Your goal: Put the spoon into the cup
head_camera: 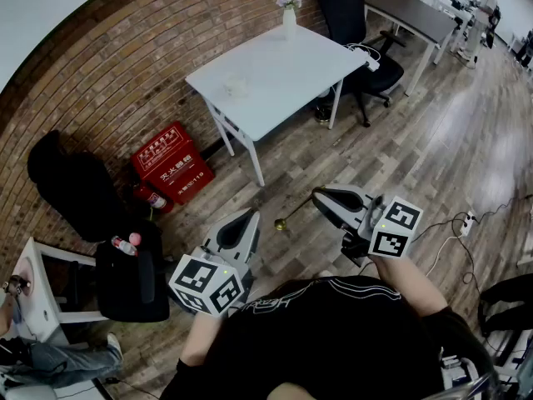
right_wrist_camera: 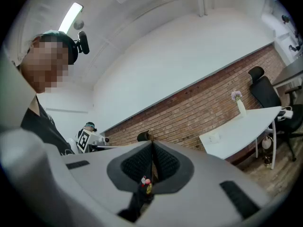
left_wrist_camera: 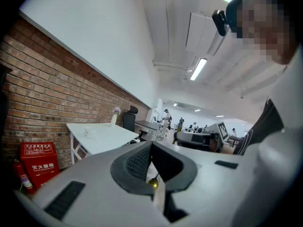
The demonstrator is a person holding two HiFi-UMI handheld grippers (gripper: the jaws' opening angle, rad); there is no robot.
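In the head view my right gripper (head_camera: 317, 196) is shut on the handle end of a gold-coloured spoon (head_camera: 296, 212), whose bowl points left over the wood floor. Beside it my left gripper (head_camera: 247, 216) is shut with nothing in it. A small pale cup (head_camera: 236, 86) stands on the white table (head_camera: 291, 69), well ahead of both grippers. The left gripper view shows closed jaws (left_wrist_camera: 150, 146) with the cup (left_wrist_camera: 88, 133) far off on the table. The right gripper view also shows closed jaws (right_wrist_camera: 152, 144), with the cup (right_wrist_camera: 214, 138) distant at the right.
A vase of flowers (head_camera: 289, 13) stands at the table's far end. A black office chair (head_camera: 354, 23) and a dark desk (head_camera: 412, 11) lie beyond. A red fire-extinguisher box (head_camera: 171, 163) sits by the brick wall, a black bag (head_camera: 129, 280) at left, cables (head_camera: 460, 222) at right.
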